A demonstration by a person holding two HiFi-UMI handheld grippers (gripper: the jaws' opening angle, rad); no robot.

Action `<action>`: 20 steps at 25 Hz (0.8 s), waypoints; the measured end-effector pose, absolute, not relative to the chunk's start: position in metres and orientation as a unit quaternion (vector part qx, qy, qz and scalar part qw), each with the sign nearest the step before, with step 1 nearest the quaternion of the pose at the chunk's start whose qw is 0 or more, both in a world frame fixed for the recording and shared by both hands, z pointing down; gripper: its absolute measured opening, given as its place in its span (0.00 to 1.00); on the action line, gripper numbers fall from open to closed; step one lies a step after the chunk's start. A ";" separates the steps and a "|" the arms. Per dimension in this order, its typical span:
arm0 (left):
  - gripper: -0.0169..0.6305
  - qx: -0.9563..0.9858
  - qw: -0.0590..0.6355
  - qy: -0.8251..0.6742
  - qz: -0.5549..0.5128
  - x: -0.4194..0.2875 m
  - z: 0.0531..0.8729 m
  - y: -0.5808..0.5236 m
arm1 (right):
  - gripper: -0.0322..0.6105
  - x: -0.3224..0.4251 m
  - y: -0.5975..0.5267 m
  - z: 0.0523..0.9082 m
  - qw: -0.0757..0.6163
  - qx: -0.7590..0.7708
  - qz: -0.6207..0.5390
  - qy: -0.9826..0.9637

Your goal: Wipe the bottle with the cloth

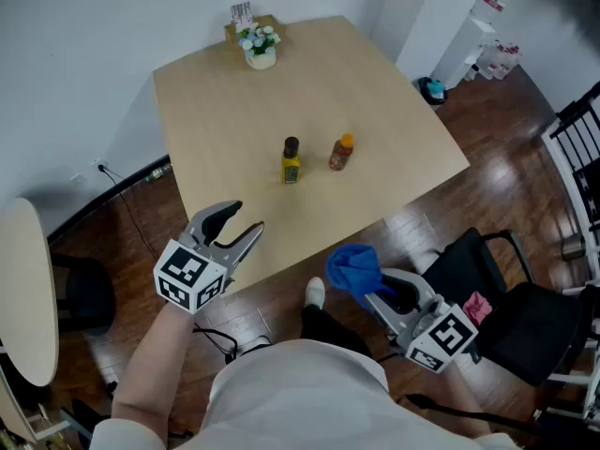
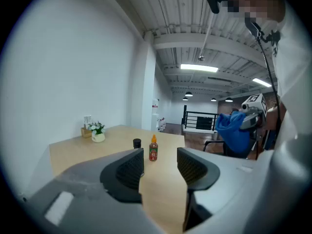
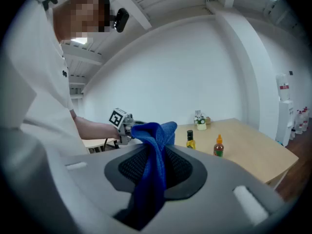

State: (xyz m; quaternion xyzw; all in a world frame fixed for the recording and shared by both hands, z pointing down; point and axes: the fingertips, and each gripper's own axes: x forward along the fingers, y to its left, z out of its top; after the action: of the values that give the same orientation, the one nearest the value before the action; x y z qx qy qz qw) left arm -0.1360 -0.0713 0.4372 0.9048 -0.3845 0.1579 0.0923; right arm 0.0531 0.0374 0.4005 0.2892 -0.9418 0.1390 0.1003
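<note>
The wooden table (image 1: 375, 139) stood in a white-walled corner on dark plank floor (image 1: 487, 148), oil bottle (image 1: 291, 160) and orange-capped sauce bottle (image 1: 341, 152) upright mid-table. Left tongs (image 2: 160, 162) gaped empty; right tongs (image 3: 156, 165) clamped the blue cloth (image 1: 354, 268), off the near edge. Only gripper views showed ceiling lights (image 2: 200, 67).

The right gripper (image 3: 156, 168) had its two jaws closed on the blue cloth (image 3: 159, 133). The cloth stood up in a bunch above the jaws and hung down between them. Behind it, to the left, the left gripper (image 3: 127, 127) with its marker cube was held by a bare forearm; its jaws were hidden behind the cloth. On the light wooden table (image 3: 253, 155) stood a yellow bottle (image 3: 190, 140) with a dark cap and, near it, a red bottle (image 3: 219, 147) with an orange cap. A small flower pot (image 3: 201, 125) stood further back, near the white wall.
</note>
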 end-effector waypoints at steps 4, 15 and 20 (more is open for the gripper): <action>0.39 0.901 0.090 -0.386 0.177 -0.106 0.461 -0.149 | 0.20 0.091 -0.010 0.405 0.105 0.280 0.145 -0.943; 0.39 0.878 0.115 -0.415 0.209 -0.073 0.528 -0.267 | 0.20 0.145 -0.065 0.425 0.114 0.291 0.169 -0.935; 0.34 0.884 0.111 -0.408 0.201 -0.061 0.535 -0.281 | 0.20 0.156 -0.069 0.425 0.116 0.318 0.174 -0.925</action>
State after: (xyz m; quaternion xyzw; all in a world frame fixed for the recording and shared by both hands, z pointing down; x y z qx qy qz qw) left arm -0.0610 -0.2814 0.5352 0.8837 -0.4078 0.2013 0.1107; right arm 0.1559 -0.0687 0.4248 0.3178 -0.9247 0.1745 0.1163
